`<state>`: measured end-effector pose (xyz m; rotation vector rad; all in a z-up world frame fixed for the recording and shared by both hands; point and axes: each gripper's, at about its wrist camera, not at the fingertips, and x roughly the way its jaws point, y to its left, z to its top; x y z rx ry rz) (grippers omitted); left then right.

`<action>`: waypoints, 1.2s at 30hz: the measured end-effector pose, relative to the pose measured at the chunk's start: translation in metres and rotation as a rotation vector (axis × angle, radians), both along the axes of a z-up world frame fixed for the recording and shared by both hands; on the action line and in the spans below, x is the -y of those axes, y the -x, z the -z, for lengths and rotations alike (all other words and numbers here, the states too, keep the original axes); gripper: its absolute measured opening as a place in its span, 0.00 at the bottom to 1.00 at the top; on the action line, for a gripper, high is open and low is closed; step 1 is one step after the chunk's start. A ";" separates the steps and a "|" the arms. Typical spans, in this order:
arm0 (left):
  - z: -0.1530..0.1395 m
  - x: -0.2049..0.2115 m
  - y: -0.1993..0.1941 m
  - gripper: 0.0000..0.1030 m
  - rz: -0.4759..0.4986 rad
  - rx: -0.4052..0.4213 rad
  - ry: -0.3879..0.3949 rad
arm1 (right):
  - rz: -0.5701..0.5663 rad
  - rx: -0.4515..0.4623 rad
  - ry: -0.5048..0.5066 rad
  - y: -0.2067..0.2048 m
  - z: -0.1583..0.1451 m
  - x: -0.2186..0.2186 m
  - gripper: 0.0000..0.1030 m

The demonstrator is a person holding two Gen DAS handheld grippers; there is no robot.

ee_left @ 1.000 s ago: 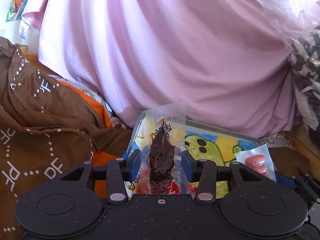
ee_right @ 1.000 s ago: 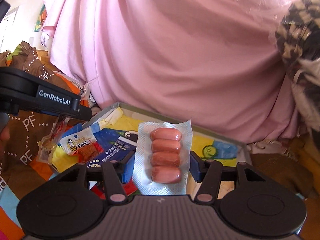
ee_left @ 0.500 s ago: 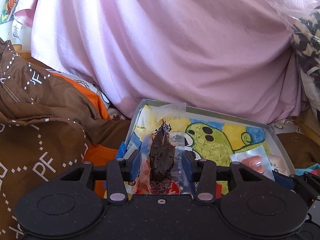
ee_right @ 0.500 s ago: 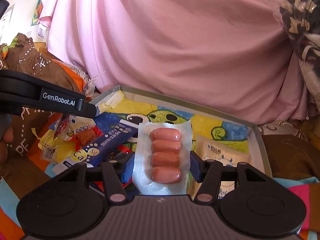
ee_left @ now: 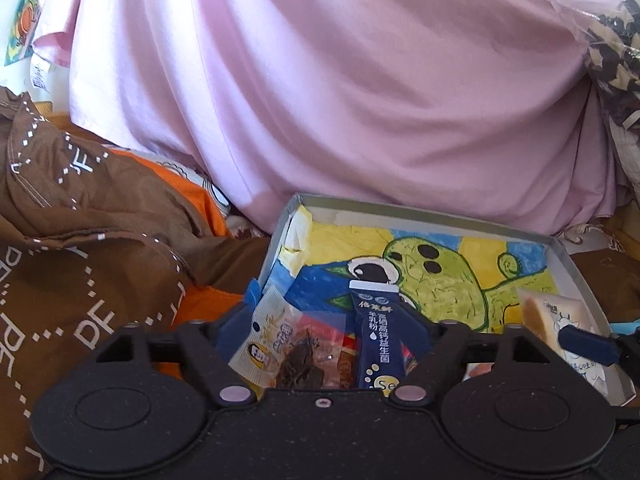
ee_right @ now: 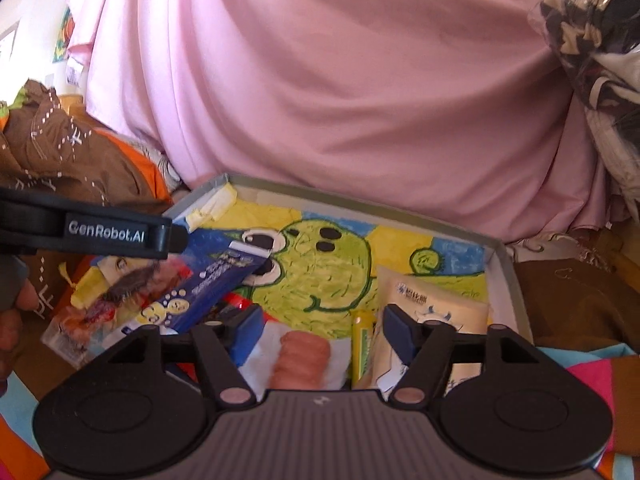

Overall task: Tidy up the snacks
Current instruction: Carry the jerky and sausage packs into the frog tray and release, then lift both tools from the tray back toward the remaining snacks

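Observation:
A shallow grey tray [ee_left: 420, 210], lined with a green cartoon drawing, holds the snacks. My left gripper [ee_left: 332, 314] stands open over its near-left corner. Below its fingers lie a clear packet of dark jerky [ee_left: 298, 360], a yellowish packet [ee_left: 262, 338] and a dark blue stick pack [ee_left: 376, 344]. My right gripper [ee_right: 324, 326] is also open, low over the tray [ee_right: 360, 196]. The pack of pink sausages [ee_right: 300, 356] lies loose beneath it, next to a cream bread packet [ee_right: 432, 308] and a small yellow-green packet [ee_right: 362, 336]. The left gripper's arm [ee_right: 116, 236] reaches in from the left.
A big pink cloth [ee_left: 340, 92] rises right behind the tray. Brown patterned fabric [ee_left: 80, 240] and orange cloth are heaped to the left. A plastic-wrapped dark patterned bundle [ee_right: 596, 48] hangs at upper right. A person's fingers [ee_right: 16, 312] show at the far left.
Both grippers came down over the tray and opened. The jerky packet left the left jaws and the sausage pack left the right jaws; both now lie in the tray.

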<state>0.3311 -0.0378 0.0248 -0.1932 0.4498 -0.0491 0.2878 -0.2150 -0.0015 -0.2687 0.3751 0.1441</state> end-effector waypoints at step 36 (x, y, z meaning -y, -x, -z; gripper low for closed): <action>-0.059 -0.046 0.131 0.99 -0.024 0.004 0.089 | -0.044 0.212 0.007 0.129 -0.082 0.001 1.00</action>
